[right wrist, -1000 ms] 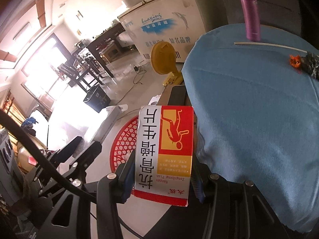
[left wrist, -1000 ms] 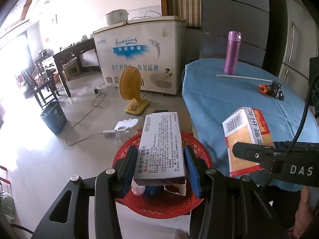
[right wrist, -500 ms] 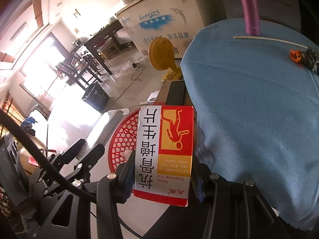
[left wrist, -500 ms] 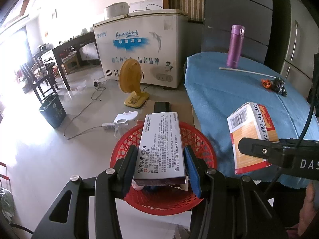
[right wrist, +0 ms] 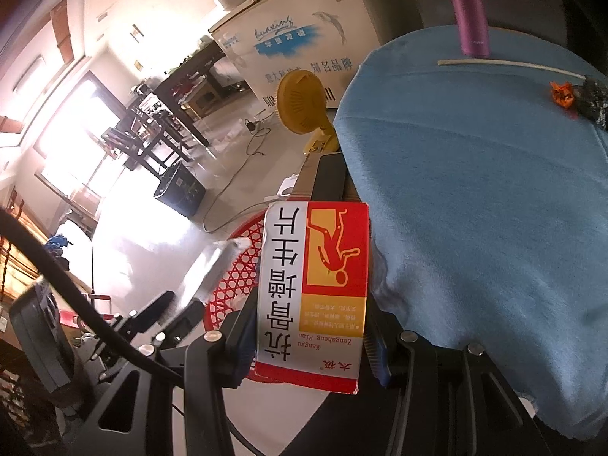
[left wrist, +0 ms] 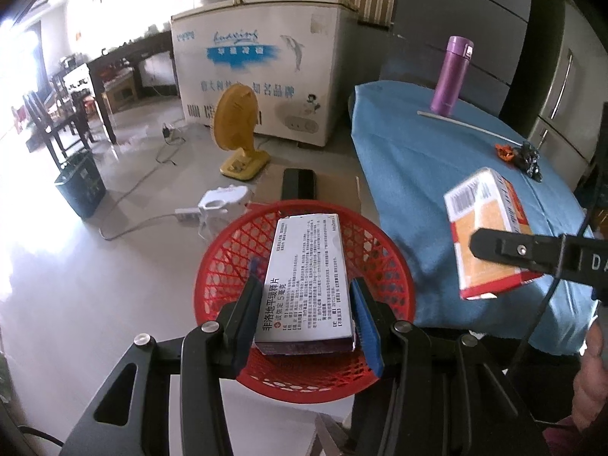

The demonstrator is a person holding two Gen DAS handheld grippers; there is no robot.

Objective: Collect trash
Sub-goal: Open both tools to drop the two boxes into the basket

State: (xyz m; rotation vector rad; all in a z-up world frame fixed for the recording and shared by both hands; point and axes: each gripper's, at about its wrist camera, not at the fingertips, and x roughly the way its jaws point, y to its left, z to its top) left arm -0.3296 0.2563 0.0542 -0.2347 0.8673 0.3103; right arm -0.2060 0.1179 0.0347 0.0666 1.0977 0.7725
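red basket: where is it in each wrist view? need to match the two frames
Left wrist: red basket low centre, on the floor under the white box in the left gripper.
Right wrist: only a slice of its mesh shows, lower centre-left, behind the red-and-yellow box in the right gripper.
Shared landmark: yellow fan, beyond the basket in both.
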